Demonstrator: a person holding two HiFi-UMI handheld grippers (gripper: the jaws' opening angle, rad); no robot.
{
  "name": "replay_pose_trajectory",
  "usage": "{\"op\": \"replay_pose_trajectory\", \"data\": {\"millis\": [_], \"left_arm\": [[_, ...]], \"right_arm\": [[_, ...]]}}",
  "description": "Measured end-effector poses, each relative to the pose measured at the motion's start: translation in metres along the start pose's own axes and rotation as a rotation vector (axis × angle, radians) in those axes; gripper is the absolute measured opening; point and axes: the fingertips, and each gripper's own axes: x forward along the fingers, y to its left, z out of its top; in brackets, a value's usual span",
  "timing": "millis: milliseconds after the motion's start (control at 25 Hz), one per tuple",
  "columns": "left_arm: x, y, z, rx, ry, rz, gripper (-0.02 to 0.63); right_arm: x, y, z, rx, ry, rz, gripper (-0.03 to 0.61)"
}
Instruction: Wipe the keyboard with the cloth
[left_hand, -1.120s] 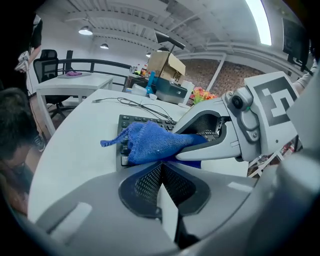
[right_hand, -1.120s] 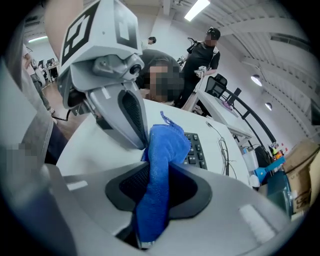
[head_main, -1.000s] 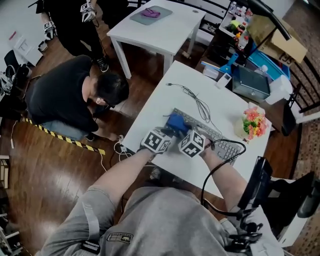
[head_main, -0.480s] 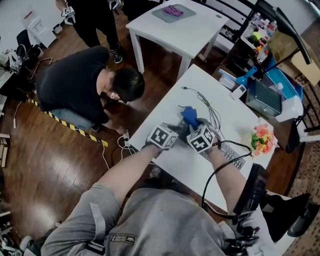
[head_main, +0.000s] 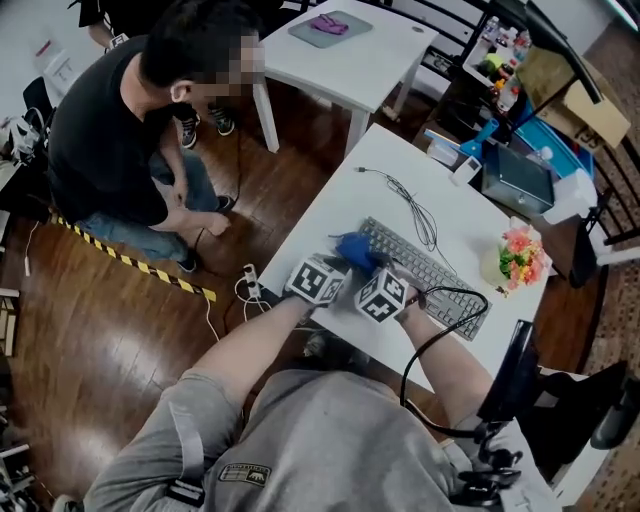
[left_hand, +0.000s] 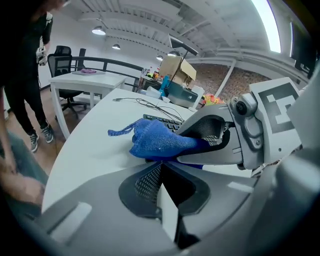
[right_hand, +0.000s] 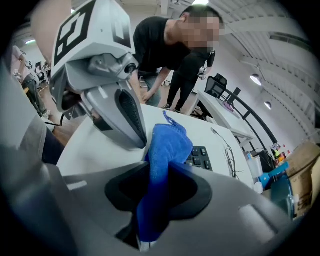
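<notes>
On the white table (head_main: 322, 215) mid-frame, the right gripper (right_hand: 156, 176) clamps the blue cloth (head_main: 355, 250) at the keyboard's (head_main: 432, 277) left end, with the left gripper (left_hand: 160, 176) closed empty beside it and wooden floor (head_main: 100, 335) at left.

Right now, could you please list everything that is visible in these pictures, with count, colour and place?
table: one, white, nearest the camera.
keyboard: one, grey, on that table.
cloth: one, blue, at the keyboard's left end.
cable: one, dark, on the table beyond the keyboard.
flowers: one bunch, pink and yellow, at the table's right edge.
second table: one, white, further back, bearing a grey mat.
bystander: one, black top, bent over at the left.
striped tape: one strip, yellow and black, on the floor.
cardboard box: one, brown, upper right.
left gripper: one, grey, jaws together, empty.
right gripper: one, grey, shut on the cloth.
</notes>
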Motion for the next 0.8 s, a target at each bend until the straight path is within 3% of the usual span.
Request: {"op": "replay_pose_trajectory", "data": {"millis": [440, 800], "left_arm": [[-0.014, -0.03, -0.015, 0.08, 0.024, -0.055, -0.006], [0.03, -0.136, -0.031, 0.273, 0.109, -0.277, -0.006]], "right_arm": [[-0.02, 0.016, -0.006, 0.098, 0.018, -0.055, 0.115], [-0.086, 0.049, -0.124, 0.442, 0.139, -0.199, 0.115]]}}
